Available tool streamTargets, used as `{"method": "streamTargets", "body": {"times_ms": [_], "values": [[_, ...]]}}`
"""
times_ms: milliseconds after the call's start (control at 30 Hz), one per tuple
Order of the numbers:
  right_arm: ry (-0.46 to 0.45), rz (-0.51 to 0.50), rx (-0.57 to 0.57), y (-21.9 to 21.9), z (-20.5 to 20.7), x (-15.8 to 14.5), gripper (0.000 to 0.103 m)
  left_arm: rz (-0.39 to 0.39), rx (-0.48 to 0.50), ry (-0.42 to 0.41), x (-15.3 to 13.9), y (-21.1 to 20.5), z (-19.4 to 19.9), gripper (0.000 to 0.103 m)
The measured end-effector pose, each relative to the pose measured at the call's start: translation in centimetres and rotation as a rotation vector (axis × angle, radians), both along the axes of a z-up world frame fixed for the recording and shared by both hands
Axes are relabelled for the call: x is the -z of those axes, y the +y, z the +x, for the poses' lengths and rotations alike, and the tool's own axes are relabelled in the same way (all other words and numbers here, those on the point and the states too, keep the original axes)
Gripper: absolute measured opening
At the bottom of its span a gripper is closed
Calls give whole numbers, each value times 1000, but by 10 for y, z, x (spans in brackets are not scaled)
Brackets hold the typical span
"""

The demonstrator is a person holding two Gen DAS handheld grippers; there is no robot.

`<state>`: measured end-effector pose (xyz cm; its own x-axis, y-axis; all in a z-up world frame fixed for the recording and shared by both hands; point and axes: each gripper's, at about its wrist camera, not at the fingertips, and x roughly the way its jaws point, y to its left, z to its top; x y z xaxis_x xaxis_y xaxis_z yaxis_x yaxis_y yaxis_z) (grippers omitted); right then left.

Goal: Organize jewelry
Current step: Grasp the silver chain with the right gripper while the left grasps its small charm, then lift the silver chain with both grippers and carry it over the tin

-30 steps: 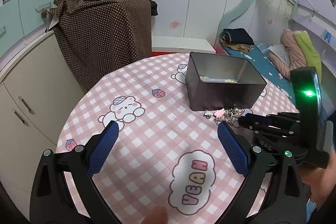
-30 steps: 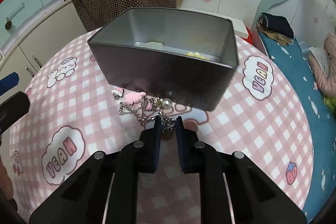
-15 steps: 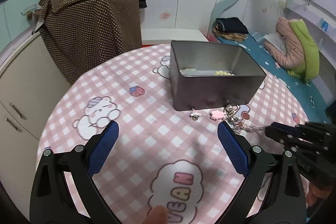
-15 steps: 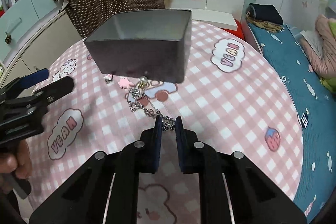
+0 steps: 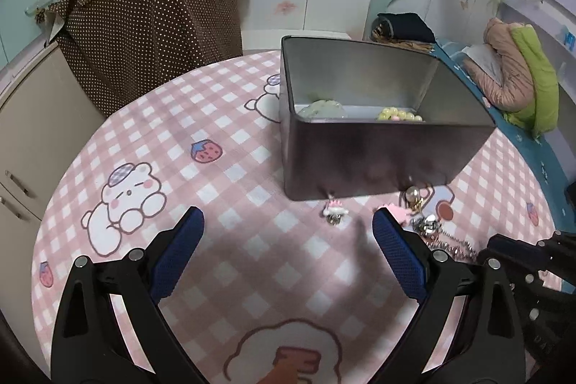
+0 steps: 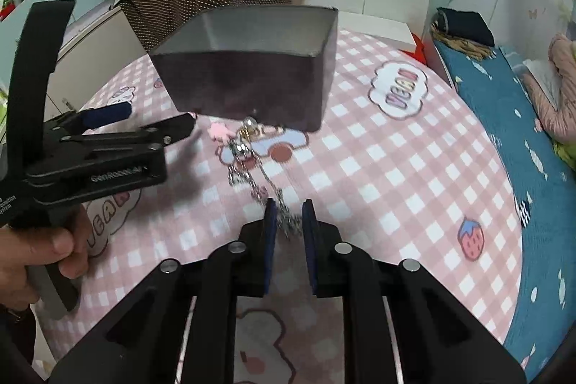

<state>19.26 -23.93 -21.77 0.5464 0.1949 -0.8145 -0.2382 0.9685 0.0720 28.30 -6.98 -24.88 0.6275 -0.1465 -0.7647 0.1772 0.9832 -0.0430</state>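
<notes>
A dark metal tin (image 5: 378,161) stands open on the pink checked tablecloth (image 5: 234,168), with pale beads (image 5: 397,114) inside. A silver chain with pink charms (image 6: 252,168) lies stretched from the tin's front wall toward me. My right gripper (image 6: 289,215) has its jaws opening; the chain's near end sits between the pads with a gap on each side. My left gripper (image 5: 288,233) is open wide over bare cloth, its right finger beside the pink charm (image 5: 399,213). A small white charm (image 5: 334,209) lies apart in front of the tin.
A brown dotted cloth covers something (image 5: 151,17) behind the table. A cabinet (image 5: 28,117) stands at the left and a bed with blue bedding (image 6: 504,132) at the right. The round table's edge curves close on both sides. A hand (image 6: 54,251) holds the left gripper.
The left gripper moved down and closer to the tin and the charms. The right gripper's jaws, earlier shut on the chain's end, have parted. The chain now lies pulled out straighter.
</notes>
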Motion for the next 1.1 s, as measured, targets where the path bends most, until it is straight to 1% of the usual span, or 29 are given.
{"method": "streamTargets", "body": {"times_ms": [33, 67, 100, 133, 200, 233, 267, 300, 333, 367, 400, 433, 467, 500, 533, 567, 667, 900, 967, 1100], "values": [[-4, 4, -7, 2, 2, -1, 31, 1, 2, 5, 1, -1, 2, 94], [-5, 4, -19, 5, 5, -1, 41, 3, 6, 14, 2, -2, 3, 91], [-9, 2, -26, 8, 6, -2, 45, 4, 10, 26, 4, -3, 4, 84], [-13, 3, -35, 10, 7, -2, 48, 6, 12, 41, 6, -3, 6, 75], [-11, 2, -58, 15, 9, -2, 49, 13, 12, 37, 6, -3, 6, 73], [-9, -16, -64, 18, 10, -1, 49, 16, 15, 36, 6, -3, 6, 69], [1, -43, -69, 22, 12, 3, 48, 20, 20, 32, 6, -3, 6, 62], [14, -57, -76, 24, 14, 7, 48, 25, 24, 29, 5, -3, 5, 58], [-1, -76, -86, 27, 13, 9, 43, 24, 29, 26, 4, -3, 3, 49], [-5, -73, -95, 29, 12, 9, 29, 20, 34, 26, 4, -1, 2, 41], [-4, -76, -94, 29, 12, 9, 18, 17, 38, 27, 3, -1, 0, 35], [-4, -93, -88, 29, 12, 8, 11, 11, 41, 30, 3, 1, 0, 27], [-2, -92, -87, 28, 11, 8, 10, -3, 43, 38, 2, 4, 0, 19], [-2, -85, -88, 27, 10, 8, 10, -12, 45, 43, 2, 7, 0, 16], [-3, -80, -86, 26, 9, 8, 10, -22, 47, 49, 2, 11, 0, 10], [-2, -71, -84, 24, 8, 8, 5, -28, 48, 52, 2, 14, 0, 6], [-4, -16, -64, 13, 3, 0, 3, -49, 54, 56, 0, 22, -4, 3], [-21, 62, -49, 2, -11, -19, 3, -86, 63, 27, -14, 32, -21, 1], [-28, 73, -51, 0, -12, -25, 3, -88, 66, 18, -18, 33, -26, 1], [-38, 70, -51, 2, -12, -32, 3, -76, 82, 9, -20, 31, -22, 1]]}}
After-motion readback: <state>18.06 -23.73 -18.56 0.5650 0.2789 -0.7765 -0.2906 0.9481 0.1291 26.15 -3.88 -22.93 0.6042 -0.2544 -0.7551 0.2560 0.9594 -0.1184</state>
